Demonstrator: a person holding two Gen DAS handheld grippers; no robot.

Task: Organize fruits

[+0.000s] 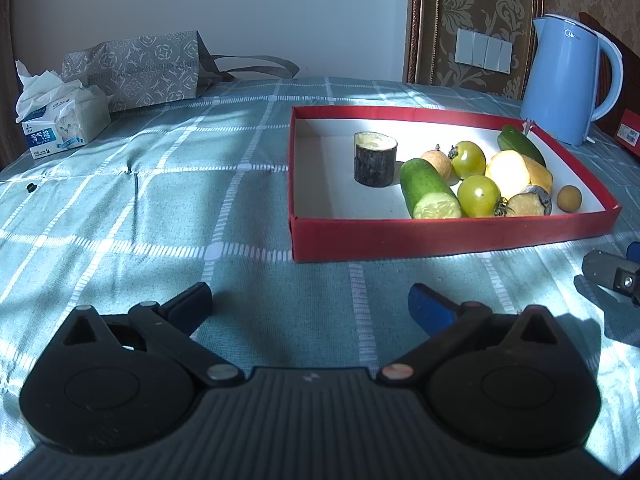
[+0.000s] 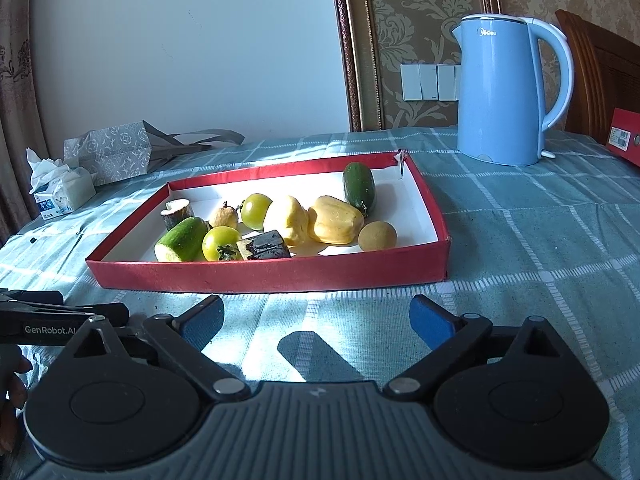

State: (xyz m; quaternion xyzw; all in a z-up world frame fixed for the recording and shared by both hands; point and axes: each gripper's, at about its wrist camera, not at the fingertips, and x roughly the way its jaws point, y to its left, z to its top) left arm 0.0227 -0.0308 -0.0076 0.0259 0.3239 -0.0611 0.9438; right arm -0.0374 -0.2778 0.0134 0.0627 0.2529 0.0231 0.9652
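A: Your left gripper (image 1: pixel 310 304) sits low in the left wrist view, jaws spread wide, only checked tablecloth (image 1: pixel 160 200) between the blue pads. Nothing held.

B: And your right gripper (image 2: pixel 316 316)?

A: Same in its own view: jaws wide apart, bare cloth and a patch of sun between them, nothing gripped. Both hover in front of the red tray (image 2: pixel 264 274), clear of its near wall.

B: Where's the fruit?

A: All inside that tray, mid-frame in the right wrist view. Cut cucumber piece (image 2: pixel 182 238) lower left, two green tomatoes (image 2: pixel 218 242) near it, a dark-skinned chunk (image 2: pixel 264 246) at the front, two yellow pieces (image 2: pixel 334 220) at centre, a whole dark cucumber (image 2: pixel 359 188) toward the tray's far right corner, and a small round tan fruit (image 2: pixel 377 235) at the front right. A short dark-rinded stub (image 1: pixel 375 159) stands upright by itself, left of the pile.

B: Surroundings?

A: Blue kettle (image 2: pixel 500 92) upper right, well behind the tray; tissue pack (image 1: pixel 64 128) and patterned bag (image 1: pixel 140 68) upper left in the left wrist view.
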